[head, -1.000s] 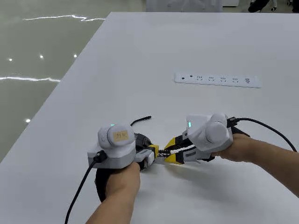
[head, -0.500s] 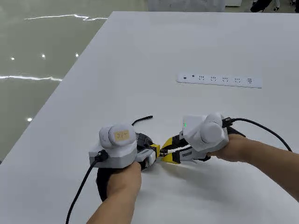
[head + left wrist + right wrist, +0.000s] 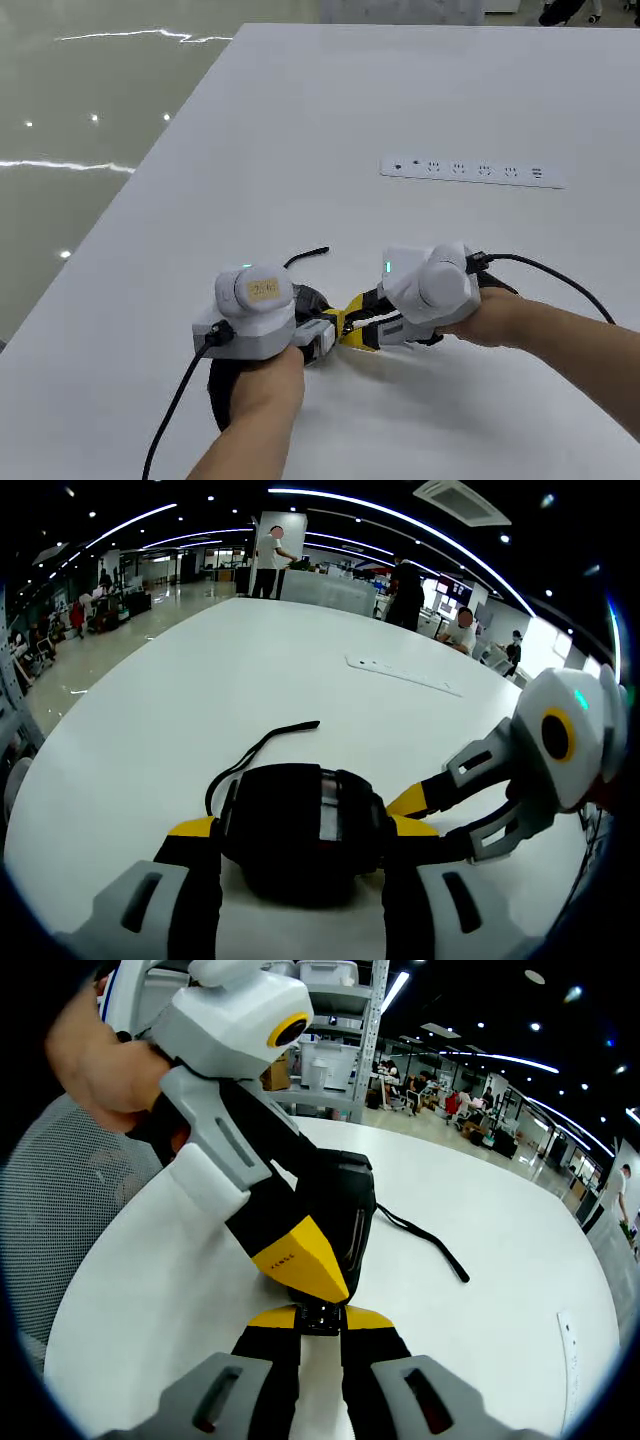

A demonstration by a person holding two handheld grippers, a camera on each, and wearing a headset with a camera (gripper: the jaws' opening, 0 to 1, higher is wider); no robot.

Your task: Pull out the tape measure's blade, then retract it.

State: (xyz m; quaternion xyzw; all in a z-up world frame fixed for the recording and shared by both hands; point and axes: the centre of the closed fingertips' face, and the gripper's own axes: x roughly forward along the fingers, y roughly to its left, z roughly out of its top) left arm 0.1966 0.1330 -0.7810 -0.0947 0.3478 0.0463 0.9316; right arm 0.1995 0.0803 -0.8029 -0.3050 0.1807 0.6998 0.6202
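Two grippers meet tip to tip low over the white table (image 3: 300, 150); judged reason: one anchors the case so the other can draw the blade straight out along the mouth's line; left gripper (image 3: 302, 832): jaws spread wide to the case's width, clamped on both flanks of the black tape measure (image 3: 295, 805), which lies at the table's near side, wrist strap (image 3: 262, 742) trailing away behind it; right gripper (image 3: 320, 1318): jaws almost fully closed, yellow tips pinching the blade's end hook (image 3: 321, 1307) right at the case mouth; almost no blade shows outside the case; whether a pull is starting or a retraction ending, cannot tell from this.
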